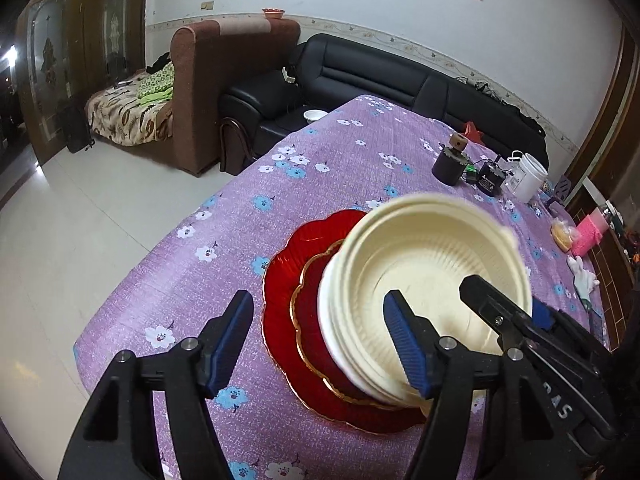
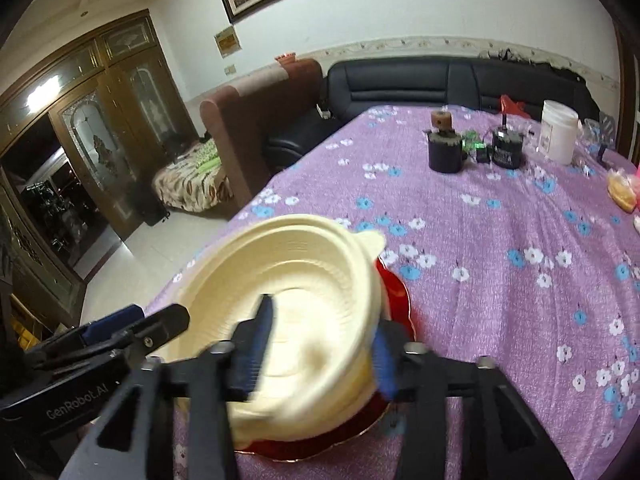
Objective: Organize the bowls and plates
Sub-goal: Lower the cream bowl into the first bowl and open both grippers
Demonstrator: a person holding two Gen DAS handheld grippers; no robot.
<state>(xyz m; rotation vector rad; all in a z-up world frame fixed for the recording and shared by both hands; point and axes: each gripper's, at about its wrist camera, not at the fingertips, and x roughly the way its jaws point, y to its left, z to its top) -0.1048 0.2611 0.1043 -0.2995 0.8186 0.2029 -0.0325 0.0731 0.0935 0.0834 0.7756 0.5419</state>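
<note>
Cream plastic bowls (image 1: pixel 424 280) are nested and sit tilted over two stacked red plates: a large one (image 1: pixel 280 280) and a smaller gold-rimmed one (image 1: pixel 308 304). My left gripper (image 1: pixel 320 340) is open, its right finger just in front of the bowls' near side. My right gripper (image 1: pixel 500 308) comes in from the right, one finger inside the top bowl. In the right wrist view the right gripper (image 2: pixel 320 344) straddles the bowl wall (image 2: pixel 304 272), one pad inside and one outside, apparently clamped; the picture is blurred. The red plate (image 2: pixel 396 292) shows beneath.
The table has a purple flowered cloth (image 1: pixel 320 168). At its far side stand a dark cup (image 2: pixel 444 152), a black device (image 2: pixel 506 150) and a white tub (image 2: pixel 558 132). A black sofa (image 1: pixel 380 76) lies behind, and the table's edge drops to the floor on the left.
</note>
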